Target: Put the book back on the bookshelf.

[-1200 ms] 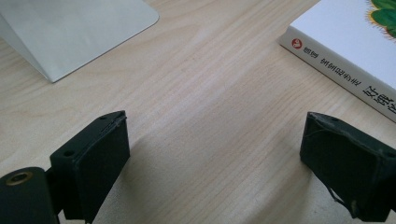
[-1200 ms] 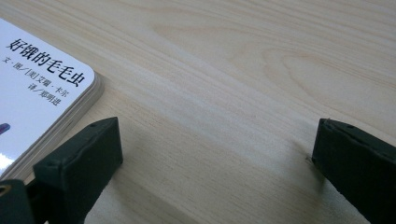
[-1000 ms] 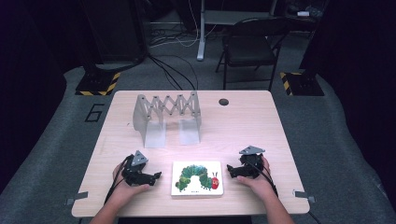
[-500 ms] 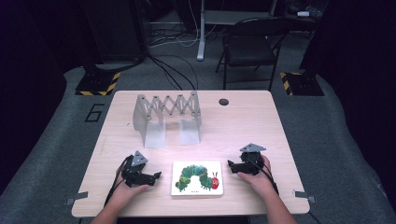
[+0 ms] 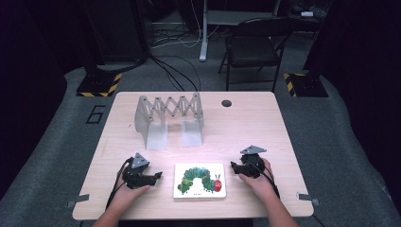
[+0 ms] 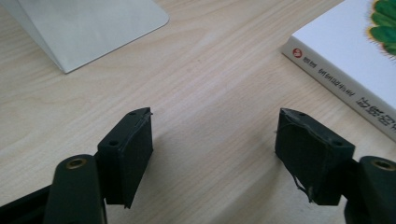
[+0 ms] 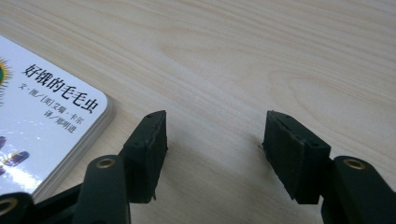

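High view: book lies between left hand-held gripper and right hand-held gripper; both spread, empty, just narrowed.

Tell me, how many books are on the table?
1. The white board book with the green caterpillar picture lies flat near the front edge of the light wooden table, between the left gripper and the right gripper.

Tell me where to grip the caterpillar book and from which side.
Judging by its pose, take the book by its side edges. It lies flat between the left gripper and right gripper, whose jaws have just been closing on nothing. The right gripper's nearby rounded corner looks easiest to pinch.
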A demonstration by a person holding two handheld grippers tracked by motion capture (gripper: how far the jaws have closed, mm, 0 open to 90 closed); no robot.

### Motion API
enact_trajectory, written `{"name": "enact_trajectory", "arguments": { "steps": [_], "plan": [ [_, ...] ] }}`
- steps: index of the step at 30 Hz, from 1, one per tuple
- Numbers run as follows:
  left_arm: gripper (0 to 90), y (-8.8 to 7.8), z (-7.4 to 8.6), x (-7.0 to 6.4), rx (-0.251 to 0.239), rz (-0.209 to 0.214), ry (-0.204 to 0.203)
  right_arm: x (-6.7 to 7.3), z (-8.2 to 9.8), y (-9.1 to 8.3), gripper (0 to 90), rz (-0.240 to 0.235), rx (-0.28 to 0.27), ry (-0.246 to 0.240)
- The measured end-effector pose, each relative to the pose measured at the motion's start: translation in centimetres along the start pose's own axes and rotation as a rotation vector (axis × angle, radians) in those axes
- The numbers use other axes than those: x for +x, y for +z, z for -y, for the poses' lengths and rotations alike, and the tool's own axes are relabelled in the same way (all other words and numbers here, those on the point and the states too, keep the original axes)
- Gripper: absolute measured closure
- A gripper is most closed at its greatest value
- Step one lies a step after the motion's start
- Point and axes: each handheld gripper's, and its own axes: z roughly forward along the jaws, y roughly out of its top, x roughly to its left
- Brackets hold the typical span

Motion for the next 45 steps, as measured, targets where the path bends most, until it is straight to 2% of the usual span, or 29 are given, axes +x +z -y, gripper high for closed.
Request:
{"name": "enact_trajectory", "arguments": {
  "steps": [3,4,6,7,8,9,11,12,13,14,15,16,17,18,20,22,25,27,29,31,32,33,37,40,42,44,45],
  "plan": [
    [31.2,-0.1,-0.1,-0.4,0.003,0.020,-0.022,0.1,-0.2,-0.4,38.3,0.007,-0.008,0.007],
    [31.3,-0.2,-0.1,-0.5,0.007,0.031,-0.015,0.2,-0.3,-0.6,38.1,0.010,-0.016,0.010],
    [31.3,-0.2,-0.2,-1.0,-0.008,0.039,-0.027,0.3,-0.4,-0.8,37.5,0.004,-0.011,0.020],
    [31.3,-0.2,-0.3,-1.1,-0.004,0.047,-0.017,0.2,-0.4,-0.8,37.5,-0.004,-0.008,0.004],
    [31.3,-0.2,-0.4,-1.3,-0.009,0.054,-0.029,0.3,-0.5,-0.9,37.6,-0.005,-0.010,0.008],
    [31.3,-0.2,-0.4,-1.6,-0.006,0.066,-0.038,0.5,-0.6,-1.0,37.9,-0.003,-0.002,0.037],
    [31.3,-0.2,-0.5,-2.0,0.000,0.065,-0.017,0.4,-0.7,-1.1,39.3,-0.011,-0.011,0.004],
    [31.3,-0.3,-0.5,-2.3,0.009,0.067,-0.014,0.7,-0.9,-1.2,39.9,-0.007,-0.018,0.029],
    [31.3,-0.3,-0.5,-2.6,0.008,0.068,-0.006,0.7,-0.9,-1.3,41.0,-0.013,-0.023,0.004],
    [31.8,-0.3,-0.5,-2.9,0.006,0.072,-0.006,0.9,-1.1,-1.4,41.7,-0.024,-0.022,0.025],
    [32.9,-0.4,-0.6,-3.0,0.012,0.082,0.005,1.0,-1.2,-1.4,42.1,-0.038,-0.022,0.027],
    [33.4,-0.5,-0.7,-3.2,0.018,0.095,0.001,1.1,-1.2,-1.5,42.8,-0.049,-0.022,0.046],
    [33.4,-0.4,-0.7,-3.4,0.003,0.099,-0.007,1.3,-1.3,-1.5,42.9,-0.066,-0.024,0.061],
    [33.5,-0.5,-0.8,-3.6,-0.003,0.120,-0.027,1.4,-1.4,-1.4,43.1,-0.078,-0.023,0.068],
    [33.6,-0.5,-0.9,-4.0,-0.011,0.131,-0.033,1.8,-1.5,-1.3,43.1,-0.099,-0.012,0.089],
    [33.3,-0.6,-1.0,-4.2,0.001,0.130,-0.004,2.1,-1.6,-1.3,42.8,-0.109,-0.007,0.096],
    [32.6,-0.7,-1.0,-4.5,0.000,0.127,-0.006,2.2,-1.6,-1.1,42.4,-0.114,-0.005,0.082],
    [32.4,-0.7,-1.0,-4.6,0.007,0.137,-0.006,2.3,-1.6,-1.0,42.2,-0.121,0.008,0.090],
    [31.6,-0.7,-0.9,-4.9,0.007,0.149,-0.004,2.5,-1.6,-0.9,42.0,-0.135,0.018,0.103],
    [31.4,-0.8,-0.9,-5.2,0.017,0.163,0.007,2.6,-1.6,-0.8,41.8,-0.146,0.014,0.085],
    [31.3,-0.8,-0.9,-5.4,0.007,0.169,-0.002,2.9,-1.7,-0.8,41.8,-0.153,0.018,0.092],
    [31.0,-0.9,-0.9,-5.4,0.007,0.172,0.006,3.0,-1.7,-0.7,41.5,-0.160,0.014,0.087],
    [29.6,-1.0,-0.8,-6.0,0.007,0.204,0.003,3.8,-1.9,-0.6,41.2,-0.188,0.021,0.104],
    [28.5,-1.0,-0.7,-6.4,0.017,0.212,0.022,4.1,-1.9,-0.3,41.0,-0.198,0.023,0.086],
    [28.4,-0.9,-0.6,-6.7,0.021,0.217,0.015,4.5,-1.9,-0.1,40.9,-0.207,0.037,0.091],
    [28.4,-0.9,-0.5,-6.8,0.019,0.223,0.021,4.7,-1.9,0.1,40.9,-0.212,0.036,0.072],
    [28.4,-0.8,-0.5,-6.8,0.020,0.220,0.031,4.8,-2.0,0.1,40.9,-0.216,0.043,0.077]
  ]
}}
